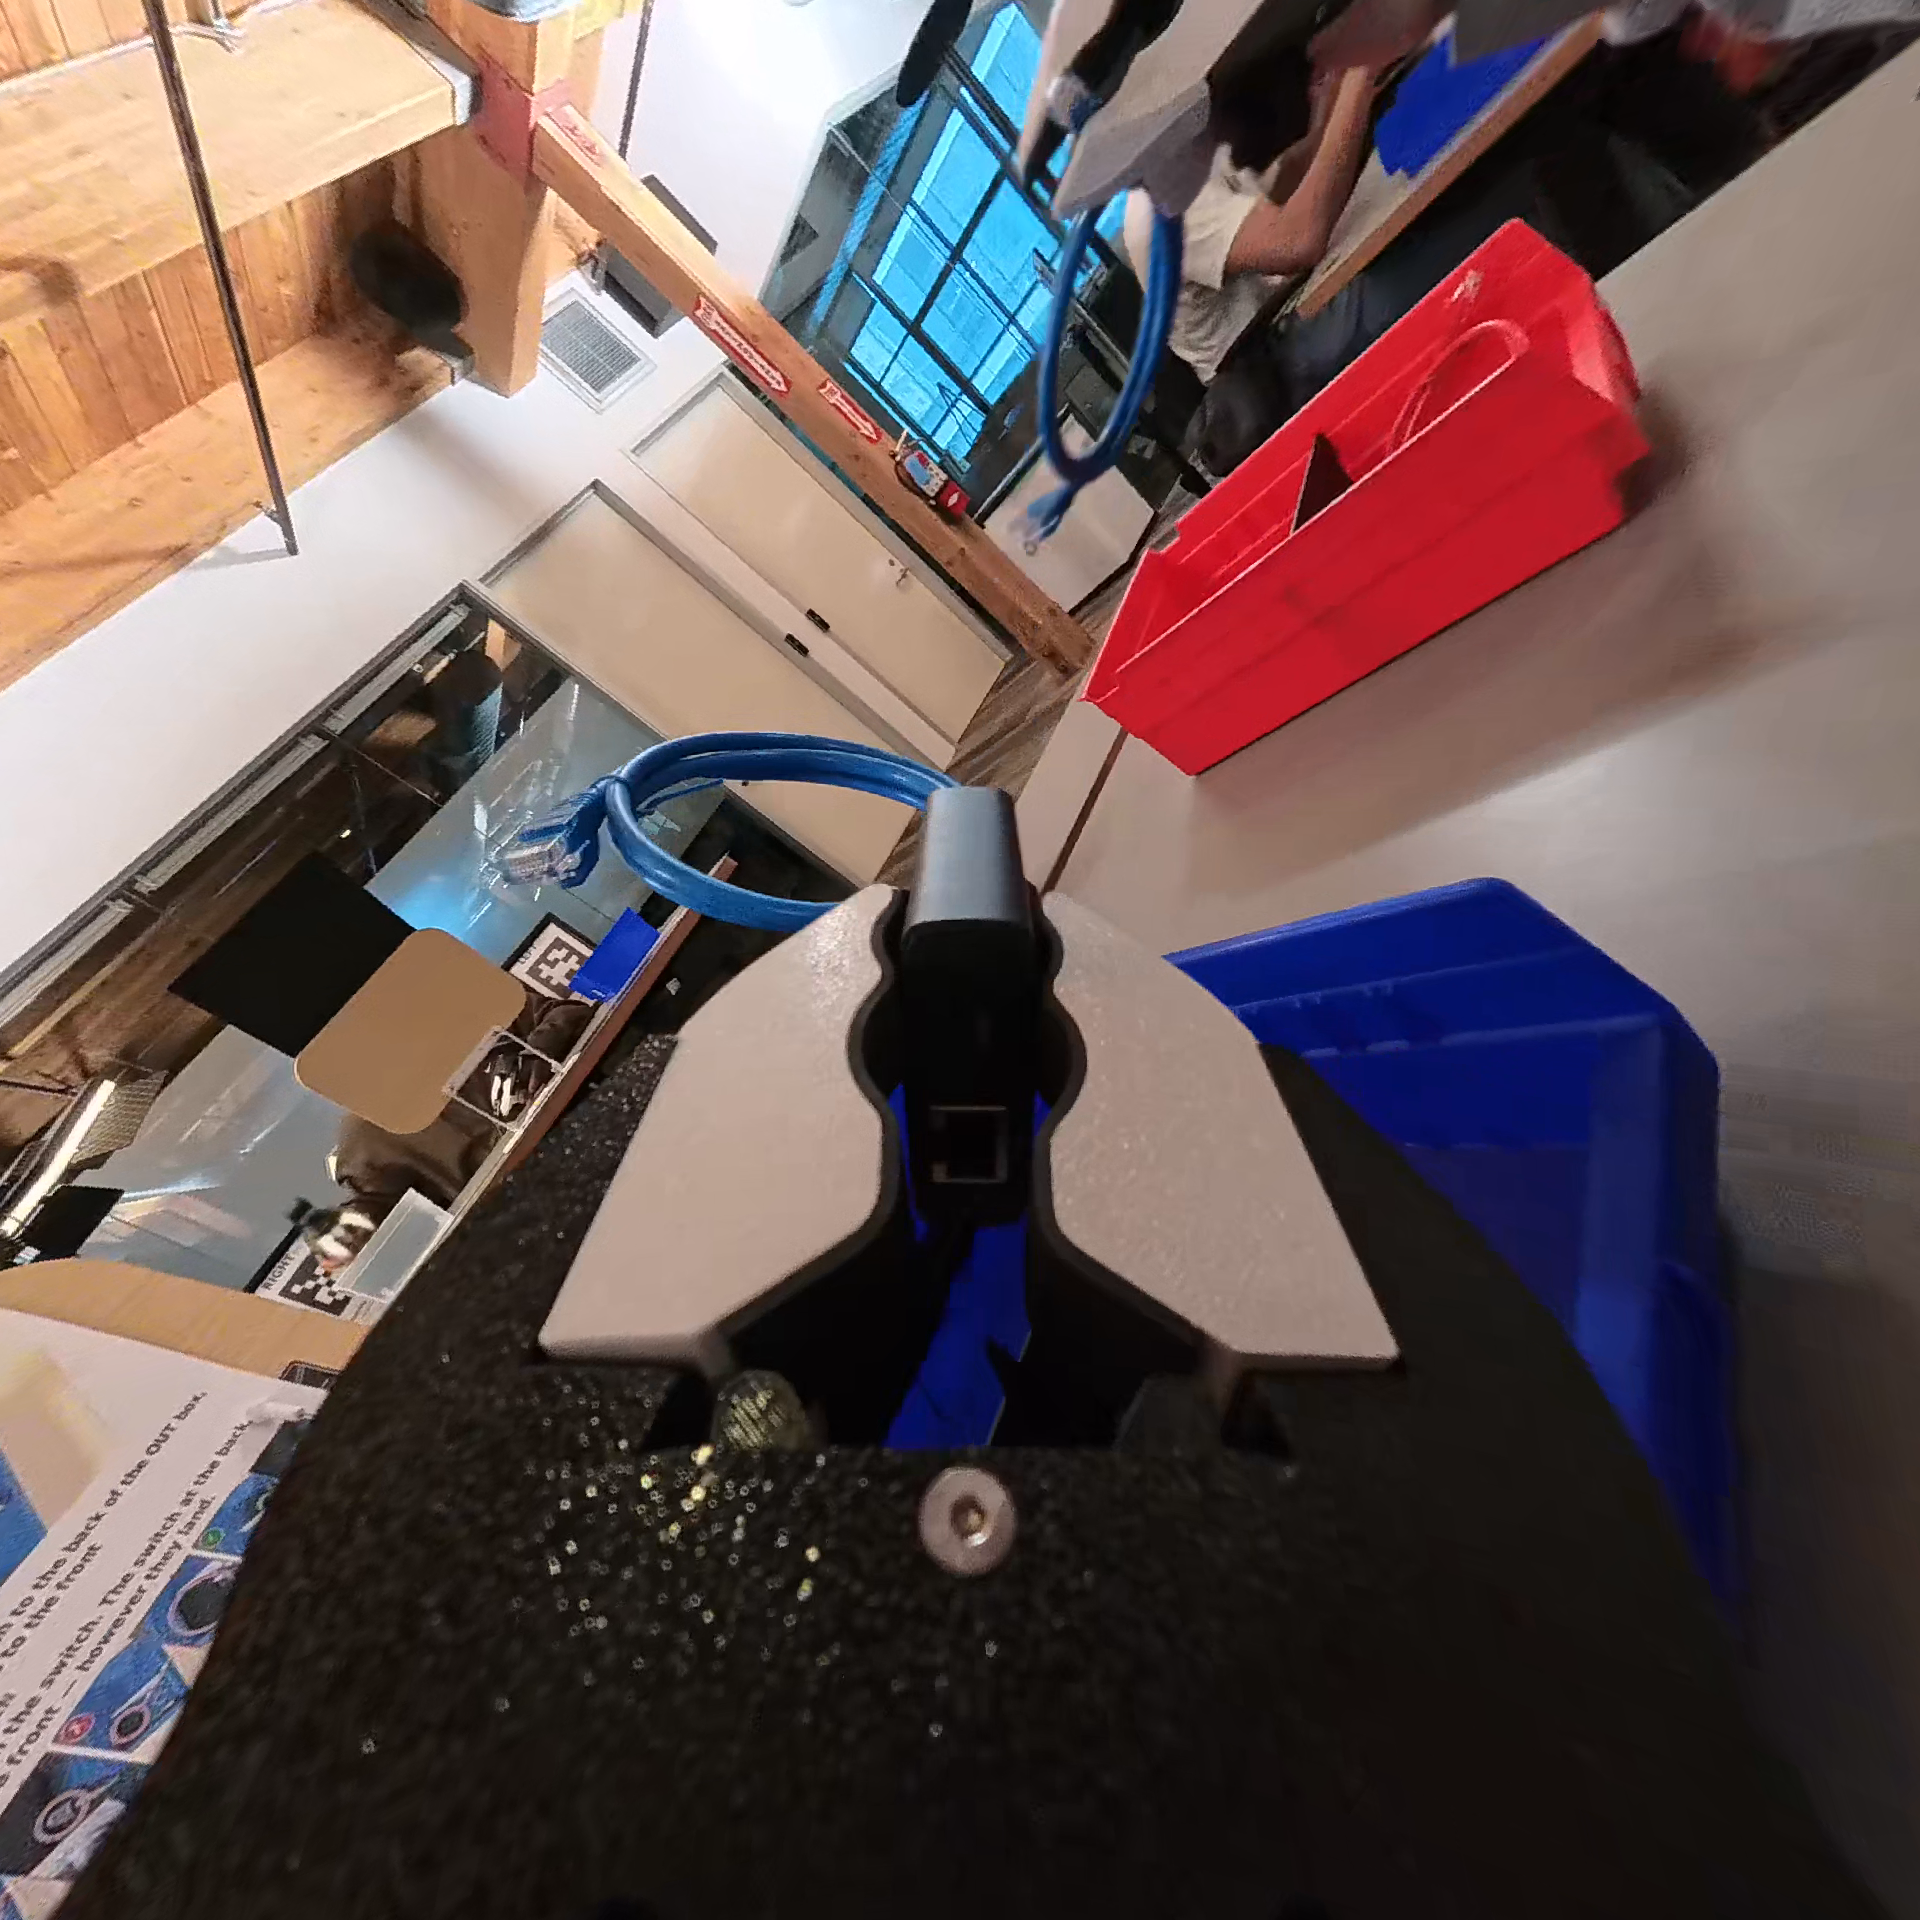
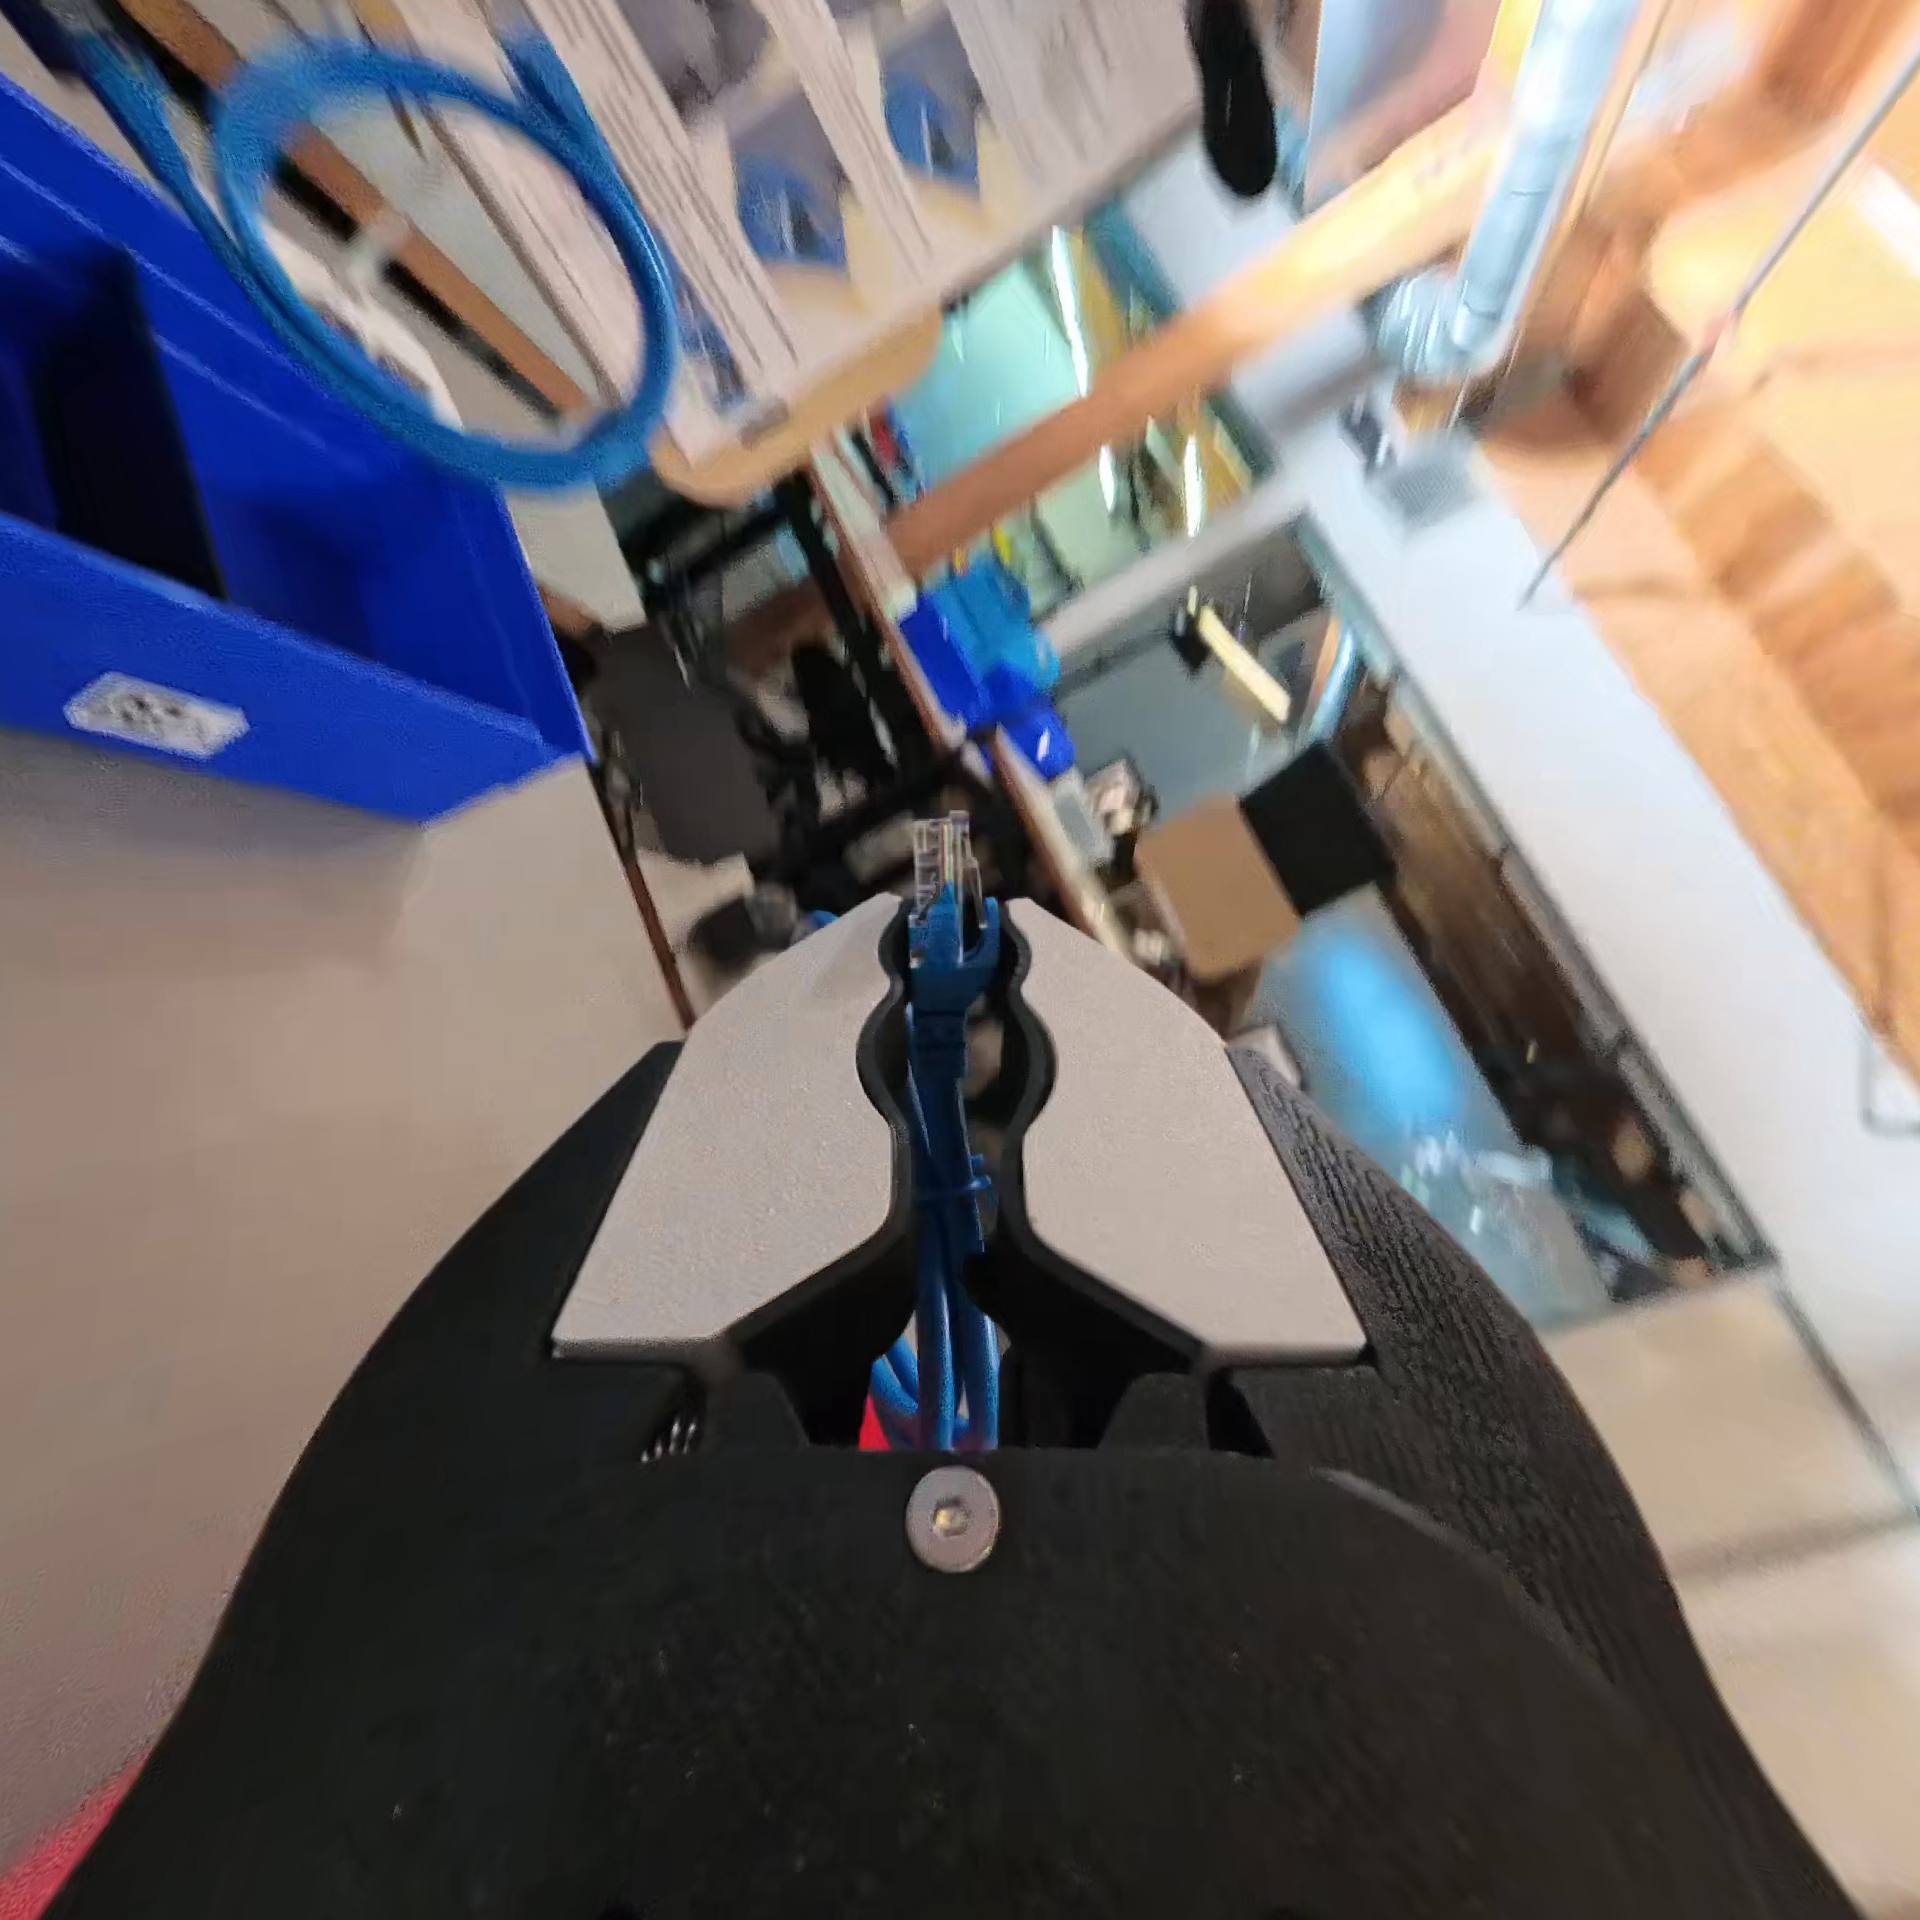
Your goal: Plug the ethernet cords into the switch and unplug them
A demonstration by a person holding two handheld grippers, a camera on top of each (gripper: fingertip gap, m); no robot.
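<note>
The left tool (image 1: 966, 935) is clamped on a small black adapter (image 1: 968, 997) with a socket in its face, and a coiled blue cable (image 1: 727, 821) loops out past the adapter's tip. The blue bin (image 1: 1507, 1091) on the tabletop (image 1: 1558, 727) lies just beside that tool, and the red bin (image 1: 1382, 520) sits farther along the tabletop beyond the blue bin. The right tool (image 2: 948, 935) pinches a second blue cable (image 2: 943, 1039) just behind its clear plug (image 2: 940, 847), away from the blue bin's side.
</note>
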